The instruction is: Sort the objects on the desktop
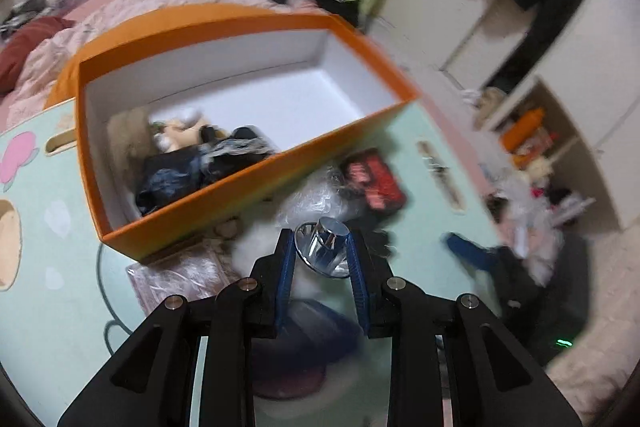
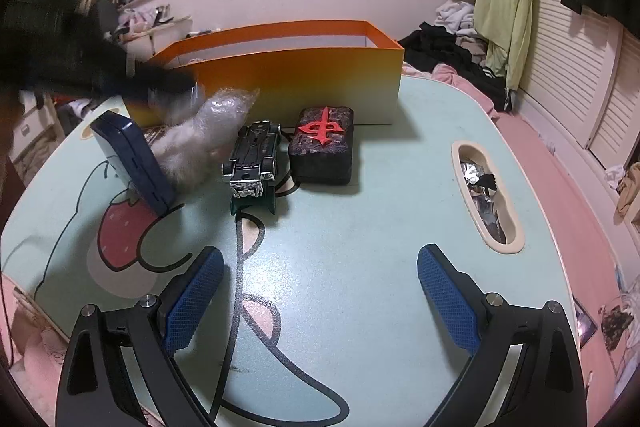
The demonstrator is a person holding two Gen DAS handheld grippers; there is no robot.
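**Orange box part filled, shiny cap gripped over the desk**

Left wrist view: the left gripper (image 1: 322,253) is clamped on a small shiny chrome cap (image 1: 326,243), pinched between the blue pads (image 1: 285,269), and it's held above the desk clutter, just short of the near wall of the orange box (image 1: 248,183). The box is seen from above with its white inside showing. One end is stuffed with dark crumpled stuff (image 1: 200,163) and what looks like a small plush figure (image 1: 180,133); the other end is bare white floor, so plenty of room is left there. A red and black block (image 1: 374,181) is seen past the box's near corner. The whole view is pretty blurred.

Right wrist view: the right gripper (image 2: 320,291) is held wide open with nothing between its pads, over a bare stretch of the mint table (image 2: 380,227). Lined up in front of the box: a navy case (image 2: 134,163) propped on edge, a bubble wrap bundle (image 2: 208,135), a black toy car (image 2: 254,161) and the block. A slot (image 2: 486,195) near the table's right edge is stuffed with foil scraps.
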